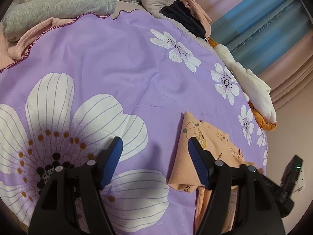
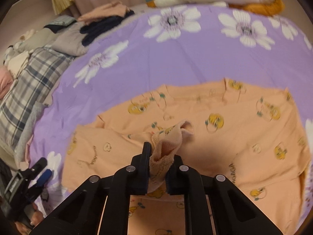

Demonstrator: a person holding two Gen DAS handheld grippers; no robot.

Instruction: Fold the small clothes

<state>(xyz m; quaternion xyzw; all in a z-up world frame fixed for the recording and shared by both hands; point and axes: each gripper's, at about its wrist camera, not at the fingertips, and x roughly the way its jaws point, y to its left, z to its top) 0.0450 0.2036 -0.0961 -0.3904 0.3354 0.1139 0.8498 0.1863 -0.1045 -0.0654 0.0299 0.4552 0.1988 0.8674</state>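
Observation:
A small peach shirt (image 2: 225, 137) printed with yellow cartoon ducks lies spread on a purple floral bedsheet (image 2: 195, 58). My right gripper (image 2: 159, 156) is shut on a bunched cuff (image 2: 166, 146) of that shirt, the fabric pinched between its black fingers and lifted off the garment. In the left wrist view the same peach shirt (image 1: 207, 143) lies to the right, partly under the right finger. My left gripper (image 1: 154, 146) stands open above the sheet with nothing between its blue pads (image 1: 111, 162). The left gripper (image 2: 42, 171) also shows at the lower left of the right wrist view.
A grey knit garment (image 1: 58, 7) and a plaid pillow (image 2: 29, 86) lie at the bed's far side. Dark and peach folded clothes (image 1: 187, 17) sit near the edge. A white and orange plush toy (image 1: 252, 86) lies along the bed's edge by pink and blue curtains (image 1: 264, 19).

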